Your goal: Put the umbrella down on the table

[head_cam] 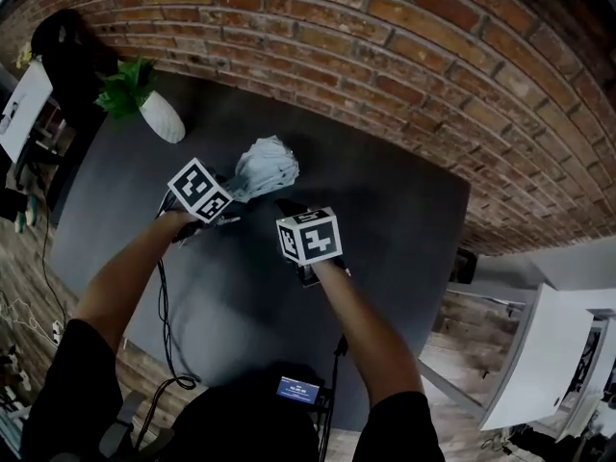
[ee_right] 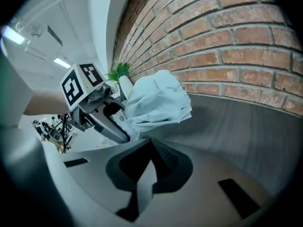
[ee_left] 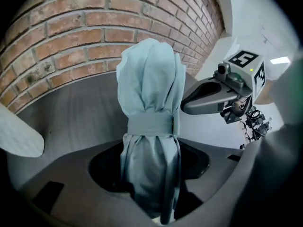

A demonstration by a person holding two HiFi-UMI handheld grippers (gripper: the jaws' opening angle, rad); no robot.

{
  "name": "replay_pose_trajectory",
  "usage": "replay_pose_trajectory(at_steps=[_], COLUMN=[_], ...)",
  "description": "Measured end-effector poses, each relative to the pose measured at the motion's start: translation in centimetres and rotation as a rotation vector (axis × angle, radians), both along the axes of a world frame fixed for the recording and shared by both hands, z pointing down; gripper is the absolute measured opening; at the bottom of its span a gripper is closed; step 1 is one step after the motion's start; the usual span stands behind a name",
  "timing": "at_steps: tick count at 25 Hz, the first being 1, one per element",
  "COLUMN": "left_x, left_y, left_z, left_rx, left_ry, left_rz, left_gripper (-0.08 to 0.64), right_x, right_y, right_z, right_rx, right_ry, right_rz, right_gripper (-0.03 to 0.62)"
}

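Note:
A folded pale blue umbrella, bound with a strap, is clamped in my left gripper and held just above the dark table. In the left gripper view the umbrella rises from between the jaws of the left gripper, strap at mid-height. My right gripper hovers just right of it, jaws together and nothing in them. The right gripper view shows the umbrella's bunched top ahead of the right gripper, with the left gripper on its lower part. The umbrella's handle end is hidden.
A green plant in a white pot stands at the table's far left corner. A brick wall runs along the table's far edge. Cables hang at the near edge. A white cabinet stands on the floor at right.

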State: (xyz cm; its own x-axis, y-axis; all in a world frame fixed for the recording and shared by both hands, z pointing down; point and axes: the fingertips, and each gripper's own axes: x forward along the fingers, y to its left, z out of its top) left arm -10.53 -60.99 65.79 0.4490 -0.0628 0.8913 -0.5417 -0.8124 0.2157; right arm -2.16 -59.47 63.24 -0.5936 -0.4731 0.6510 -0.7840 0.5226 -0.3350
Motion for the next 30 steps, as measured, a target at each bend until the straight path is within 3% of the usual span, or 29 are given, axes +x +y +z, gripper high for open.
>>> replay_pose_trajectory(at_steps=[7, 14, 20, 30], left_x=[0.4, 1.0, 1.1, 1.2], left_y=[-2.0, -2.4, -2.2, -2.4], left_z=[2.9, 4.2, 4.5, 4.6], left_rx=[0.026, 0.044, 0.034, 0.094], left_ry=[-0.102, -0.145, -0.121, -0.08], left_rz=[0.093, 0.161, 0.148, 0.131], left_gripper=[0.253, 0.255, 0.258, 0.316], right_x=[1.2, 0.4, 0.0, 0.0], right_y=[-1.7, -2.6, -2.8, -2.7], right_z=[3.2, 4.3, 4.9, 5.0], right_rx=[-0.048, -0.084, -0.133, -0.188], right_ry=[0.024, 0.041, 0.023, 0.019], right_rz=[0.011, -0.004, 0.035, 0.065], right_gripper=[0.009, 0.009, 0.009, 0.009])
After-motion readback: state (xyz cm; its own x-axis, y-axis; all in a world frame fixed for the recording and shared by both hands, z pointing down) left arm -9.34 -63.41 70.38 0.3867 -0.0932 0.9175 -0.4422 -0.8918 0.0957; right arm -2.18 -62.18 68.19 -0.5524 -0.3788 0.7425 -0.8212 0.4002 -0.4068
